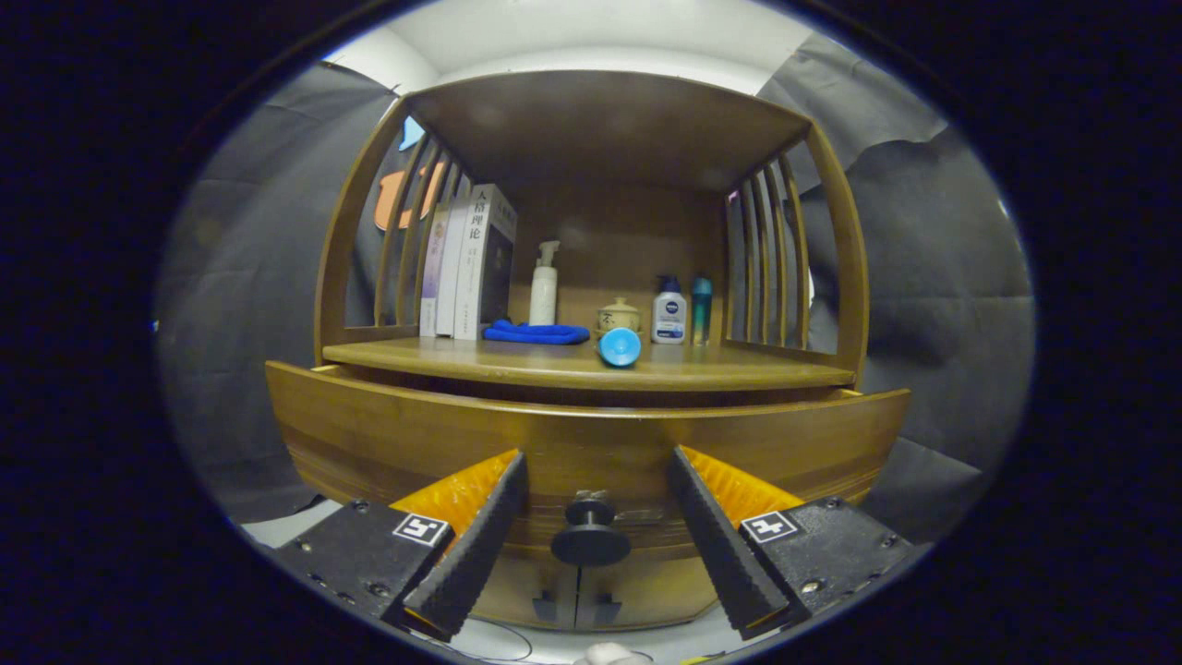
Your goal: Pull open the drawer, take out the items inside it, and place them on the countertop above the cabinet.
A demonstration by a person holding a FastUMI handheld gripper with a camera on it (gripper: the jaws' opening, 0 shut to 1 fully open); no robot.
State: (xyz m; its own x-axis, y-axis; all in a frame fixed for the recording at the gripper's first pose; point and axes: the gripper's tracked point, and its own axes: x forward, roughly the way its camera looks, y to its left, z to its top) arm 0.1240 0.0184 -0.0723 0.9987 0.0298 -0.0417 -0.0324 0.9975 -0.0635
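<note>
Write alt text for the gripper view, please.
The hand-held gripper is open, its fingers either side of a dark knob on a wooden drawer, not touching it. Above, the countertop holds books, a blue cloth and bottles.

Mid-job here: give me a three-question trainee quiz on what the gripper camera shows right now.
1. True or false: the gripper is shut on the drawer knob.
2. Which lies on the countertop beside the books? A) blue cloth B) red cup C) metal spoon
3. Fill in: the drawer front stands slightly ____ from the cabinet.

Key:
1. False; the fingers are spread, with the knob between them, untouched.
2. A, the blue cloth.
3. Out; it is already partly pulled open.
</note>
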